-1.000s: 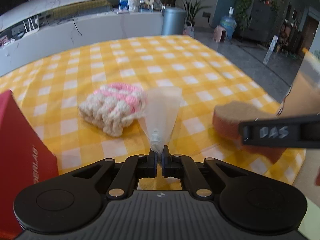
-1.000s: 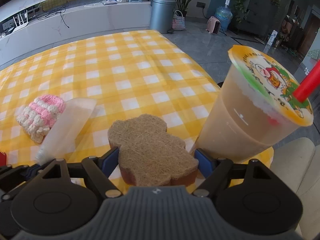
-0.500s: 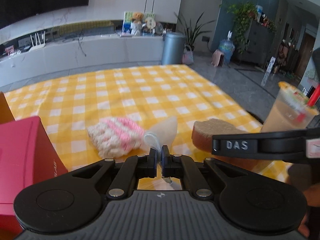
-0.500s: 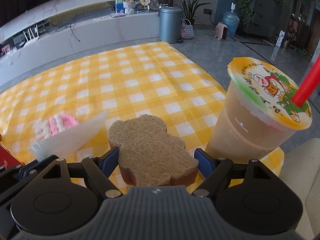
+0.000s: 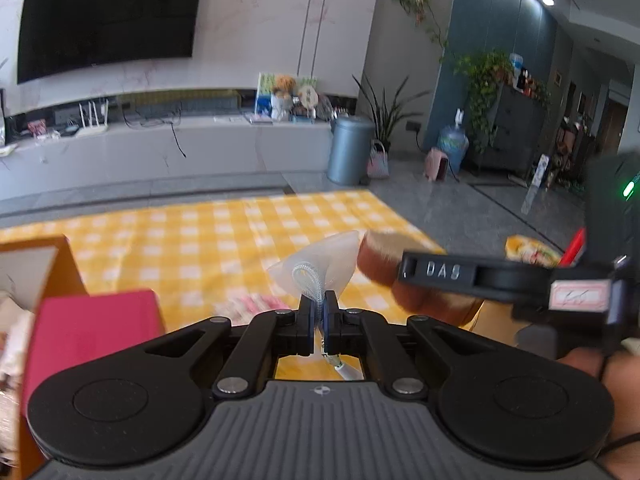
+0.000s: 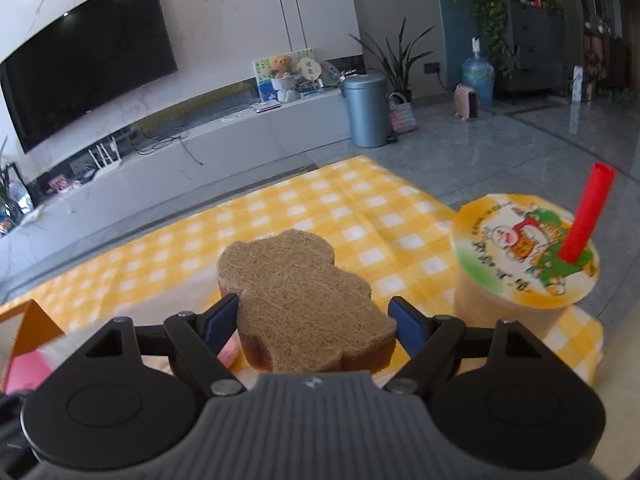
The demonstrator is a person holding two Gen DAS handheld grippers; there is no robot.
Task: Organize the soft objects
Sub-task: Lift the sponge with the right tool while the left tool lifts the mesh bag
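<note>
My left gripper (image 5: 319,308) is shut on the mesh loop of a translucent white pouch (image 5: 324,260), which stands up off the yellow checked tablecloth (image 5: 224,240). My right gripper (image 6: 312,316) is shut on a brown bear-shaped sponge (image 6: 296,292), with a blue pad pressing each side, and holds it clear of the cloth. In the left wrist view the sponge (image 5: 376,256) and the right gripper's finger (image 5: 440,270) sit just right of the pouch. A pink and white knitted piece (image 5: 256,304) lies blurred on the cloth below the pouch.
A red box (image 5: 92,332) and an orange carton (image 5: 60,264) stand at the left. A sealed milk tea cup (image 6: 520,264) with a red straw stands at the table's right edge. Beyond the table lie grey floor, a bin and a TV cabinet.
Both grippers have risen off the table with the pouch and the sponge and tilted up toward the room. The knitted piece stayed on the cloth and dropped low in view.
</note>
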